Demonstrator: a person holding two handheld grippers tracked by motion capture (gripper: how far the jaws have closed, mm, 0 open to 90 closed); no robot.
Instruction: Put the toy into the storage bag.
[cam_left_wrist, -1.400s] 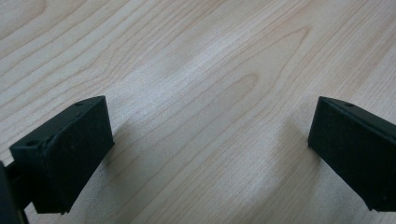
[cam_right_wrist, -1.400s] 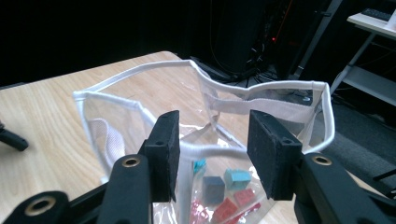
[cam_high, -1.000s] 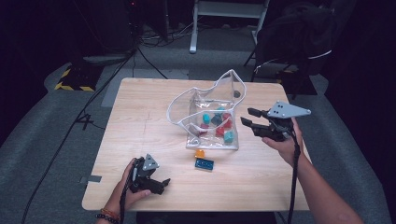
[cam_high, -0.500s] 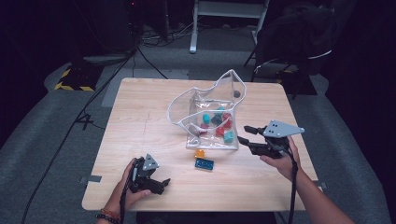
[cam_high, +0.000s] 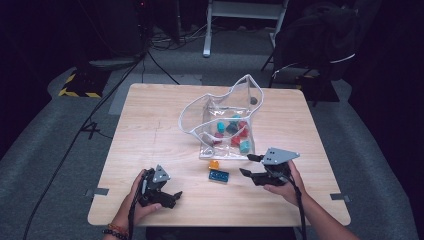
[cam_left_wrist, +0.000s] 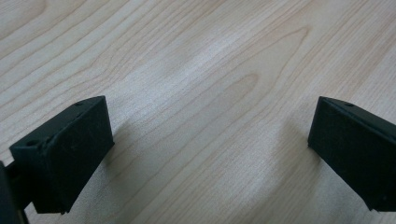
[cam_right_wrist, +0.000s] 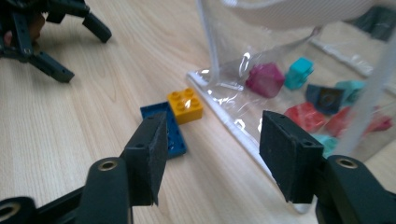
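A pale wooden tabletop (cam_high: 150, 125) stands on grey carpet (cam_high: 45, 150) in a dark room. The right gripper (cam_high: 248, 165), fingers released, hovers just right of the blue brick (cam_high: 219, 176) and orange brick (cam_high: 214, 164) near the clear bag (cam_high: 220, 112). The left gripper (cam_high: 175, 196), fingers spread, rests at the near left.

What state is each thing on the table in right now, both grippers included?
Clear bag: mouth open, standing up, blocks inside.
Yellow block: loose on the table, beside the bag.
Blue block: flat on the table, against the yellow block.
Left gripper: open, empty.
Right gripper: open, empty.
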